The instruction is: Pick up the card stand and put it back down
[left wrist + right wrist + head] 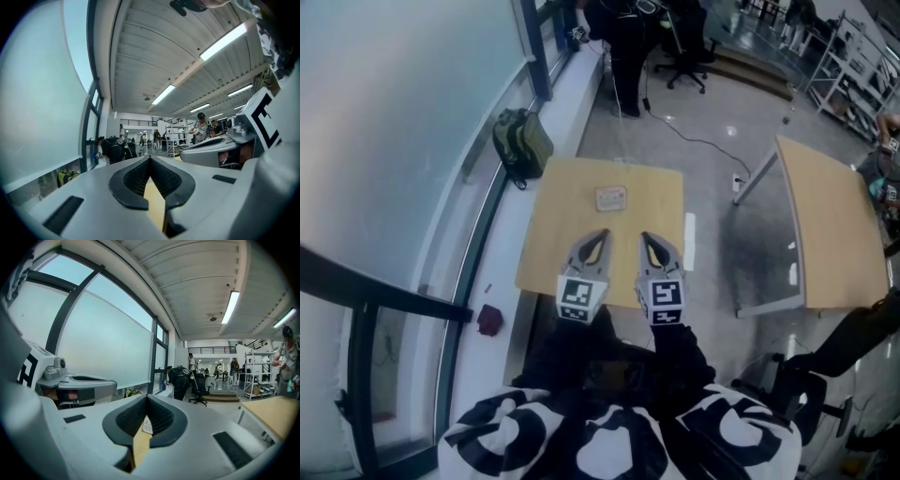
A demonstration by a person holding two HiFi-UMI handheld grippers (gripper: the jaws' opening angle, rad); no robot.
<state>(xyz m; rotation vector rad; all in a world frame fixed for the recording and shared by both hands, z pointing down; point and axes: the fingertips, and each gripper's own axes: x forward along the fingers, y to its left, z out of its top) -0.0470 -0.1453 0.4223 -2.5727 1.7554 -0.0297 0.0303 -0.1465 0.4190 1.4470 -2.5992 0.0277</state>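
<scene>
Look, left gripper (602,234) and right gripper (645,237) both pinched shut, empty; card stand (610,198) lies on the table (656,202) ahead of their tips, lower down; about to lift or already returned, either fits; keep tips level.

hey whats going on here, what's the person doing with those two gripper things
A person holds a pair of tongs in each hand, side by side above the near part of a wooden table. The left tongs and the right tongs are both shut and empty. The card stand sits further ahead on it, touched by neither.
</scene>
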